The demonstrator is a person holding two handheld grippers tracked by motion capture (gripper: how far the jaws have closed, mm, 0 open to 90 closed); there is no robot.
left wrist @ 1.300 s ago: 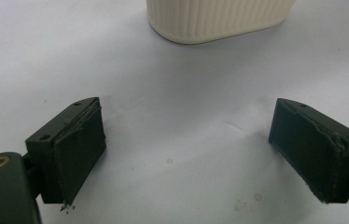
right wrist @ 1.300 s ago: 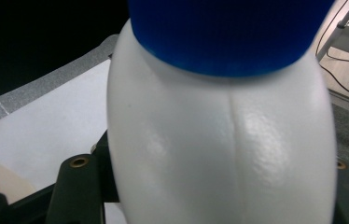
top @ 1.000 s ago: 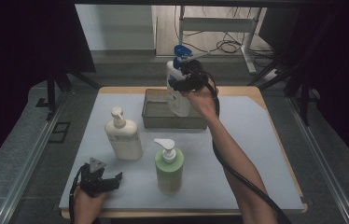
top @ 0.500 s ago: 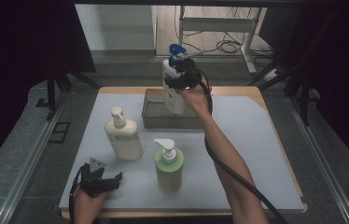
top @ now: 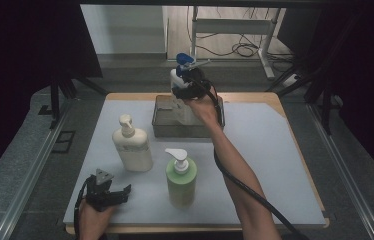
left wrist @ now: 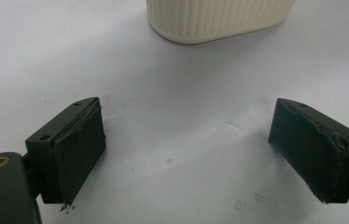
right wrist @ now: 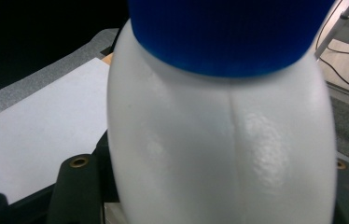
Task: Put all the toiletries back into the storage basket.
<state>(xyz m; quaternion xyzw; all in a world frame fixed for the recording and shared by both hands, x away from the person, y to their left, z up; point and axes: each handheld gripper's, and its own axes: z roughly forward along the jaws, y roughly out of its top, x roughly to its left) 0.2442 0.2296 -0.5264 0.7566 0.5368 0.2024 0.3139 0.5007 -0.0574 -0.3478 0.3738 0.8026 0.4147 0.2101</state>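
Note:
My right gripper is shut on a white bottle with a blue spray top, holding it upright over the back of a grey bin. In the right gripper view the white bottle and its blue cap stand close up between the jaws. At the front left of the table my left gripper rests open on the mat. Its pads stand wide apart with nothing between them, and the base of a cream bottle is just ahead.
A cream pump bottle stands left of centre and a green pump bottle stands in front of the bin. The pale mat covers the wooden table. Dark floor and cables lie beyond the far edge.
My right hand has carried the white bottle a little to the left and lower over the bin. The left gripper has stayed put.

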